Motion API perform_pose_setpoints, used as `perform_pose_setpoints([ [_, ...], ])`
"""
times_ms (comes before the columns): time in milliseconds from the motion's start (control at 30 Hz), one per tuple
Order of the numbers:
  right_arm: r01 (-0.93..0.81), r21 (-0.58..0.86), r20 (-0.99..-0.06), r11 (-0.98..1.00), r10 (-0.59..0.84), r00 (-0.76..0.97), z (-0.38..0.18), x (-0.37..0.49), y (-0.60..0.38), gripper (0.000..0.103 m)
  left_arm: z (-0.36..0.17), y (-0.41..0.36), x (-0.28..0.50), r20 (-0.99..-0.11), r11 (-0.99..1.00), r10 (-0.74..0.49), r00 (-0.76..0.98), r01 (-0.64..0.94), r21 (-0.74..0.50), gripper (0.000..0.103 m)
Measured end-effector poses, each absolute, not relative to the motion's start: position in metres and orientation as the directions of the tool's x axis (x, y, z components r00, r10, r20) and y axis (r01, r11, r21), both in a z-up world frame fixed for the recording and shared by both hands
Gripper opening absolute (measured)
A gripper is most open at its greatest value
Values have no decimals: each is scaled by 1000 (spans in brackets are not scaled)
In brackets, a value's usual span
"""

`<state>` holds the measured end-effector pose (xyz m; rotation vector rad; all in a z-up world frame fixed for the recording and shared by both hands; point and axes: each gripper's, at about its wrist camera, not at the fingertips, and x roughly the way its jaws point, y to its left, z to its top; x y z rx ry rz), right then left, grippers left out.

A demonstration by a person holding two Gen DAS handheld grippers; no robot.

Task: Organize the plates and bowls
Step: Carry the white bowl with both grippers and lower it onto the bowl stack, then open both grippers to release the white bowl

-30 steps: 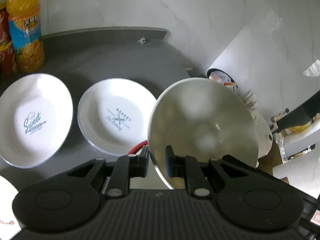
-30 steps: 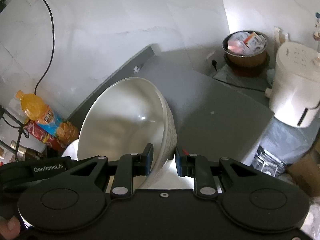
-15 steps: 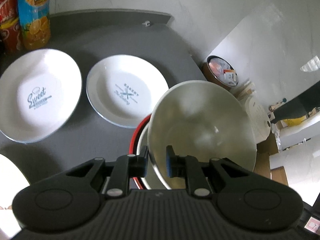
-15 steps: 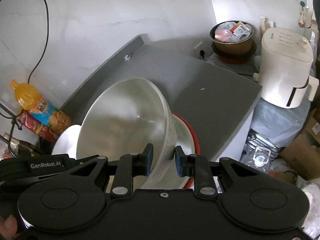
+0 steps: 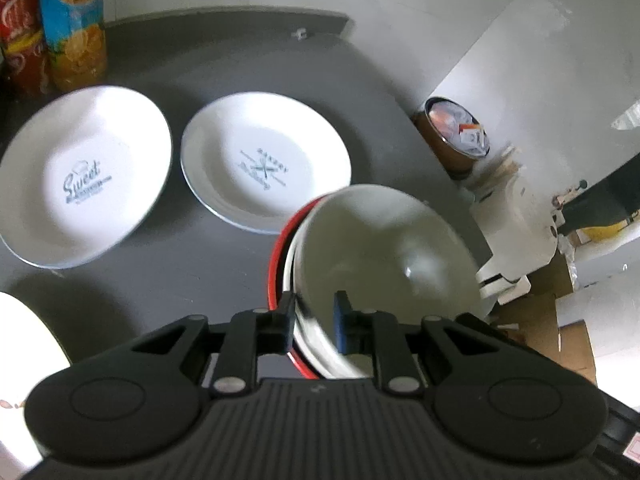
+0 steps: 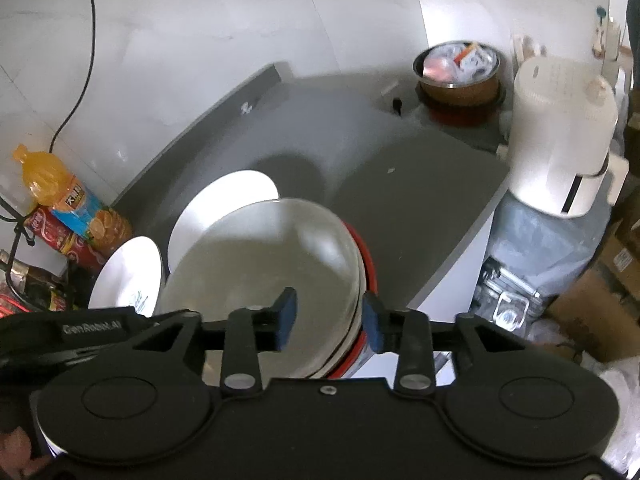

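A large white bowl [image 5: 384, 256] rests nested in a stack of bowls; the outermost has a red rim [image 5: 275, 264]. The stack stands near the right edge of the grey counter [image 5: 192, 264]. My left gripper [image 5: 314, 322] is shut on the white bowl's near rim. In the right wrist view the same white bowl [image 6: 272, 264] lies between the fingers of my right gripper [image 6: 329, 322], which is open, its pads clear of the rim. Two white printed plates lie to the left: a "Sweet" plate [image 5: 84, 176] and a "Bakery" plate [image 5: 264, 168].
An orange juice bottle [image 5: 74, 20] and a red can [image 5: 20, 28] stand at the back left. Part of another white plate [image 5: 24, 344] shows at the near left. Beyond the counter's right edge are a full waste bin [image 6: 460, 64], a white appliance [image 6: 560, 144] and cardboard boxes [image 6: 592, 312].
Both grippers lowered the white bowl into the red-rimmed stack. The right gripper's fingers then spread apart off the rim. The left gripper keeps its hold.
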<state>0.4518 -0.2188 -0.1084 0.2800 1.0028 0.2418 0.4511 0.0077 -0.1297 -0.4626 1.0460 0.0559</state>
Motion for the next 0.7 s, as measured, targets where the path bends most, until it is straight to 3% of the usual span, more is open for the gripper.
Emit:
perform_pose_setpoints([
  [167, -52, 345, -783, 937, 318, 535, -101, 451, -228, 38, -121, 10, 446, -827, 895, -177, 534, -263, -361, 21],
  [267, -59, 352, -781, 934, 328, 532, -101, 449, -227, 30, -119, 11, 442, -818, 888, -187, 544, -263, -377, 21],
  [533, -99, 353, -792, 930, 354, 497, -100, 438, -209, 29, -115, 25, 425, -817, 874, -184, 547, -289, -390, 21],
  [633, -141, 350, -779, 926, 372, 505, -92, 432, -199, 33, -111, 35, 415, -817, 868, -171, 550, -309, -390, 27],
  [700, -163, 350, -772, 923, 382, 508, -87, 428, -193, 39, -106, 42, 409, -818, 865, -157, 553, -323, -385, 39],
])
